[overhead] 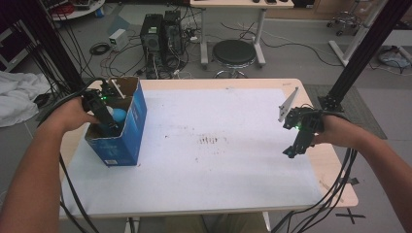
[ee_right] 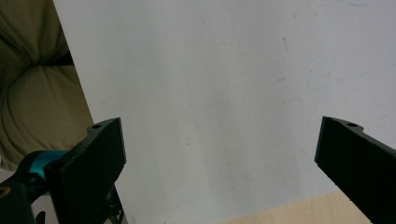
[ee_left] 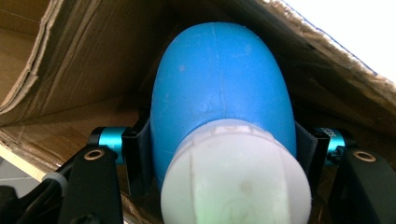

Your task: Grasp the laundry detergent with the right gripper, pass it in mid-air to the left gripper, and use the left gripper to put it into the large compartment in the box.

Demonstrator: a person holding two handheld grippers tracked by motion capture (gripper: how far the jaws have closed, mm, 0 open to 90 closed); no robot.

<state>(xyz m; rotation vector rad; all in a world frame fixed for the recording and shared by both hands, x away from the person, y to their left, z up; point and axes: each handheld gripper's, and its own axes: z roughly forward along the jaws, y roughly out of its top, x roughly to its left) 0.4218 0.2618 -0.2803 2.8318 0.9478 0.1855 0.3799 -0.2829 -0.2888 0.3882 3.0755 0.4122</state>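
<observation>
Left gripper view: a blue bottle [ee_left: 222,93] with a white cap [ee_left: 236,175] is seen clamped between the pads of the left gripper [ee_left: 223,149], the jaws pressed against its two sides, with brown cardboard walls close around it. From the high view the bottle [overhead: 118,115] is placed inside the open top of the blue cardboard box [overhead: 131,128], which stands at the left end of the table [overhead: 320,165], on the white sheet [overhead: 218,165] spread over it. The putting-in is judged to be nearly finished: the bottle is already below the box's rim, but it is not yet let go, so the release and the lifting-out of the gripper are left to be done. Whether the bottle rests on the box floor cannot be told. The left gripper [overhead: 104,116] is pointed steeply down into the box, the hand [overhead: 73,116] held just outside the box's left wall. At the right end of the table the right gripper [overhead: 296,145] is held just above the sheet's edge, tilted downward, its jaws spread wide with nothing between them, as is confirmed in the right gripper view [ee_right: 219,154].
</observation>
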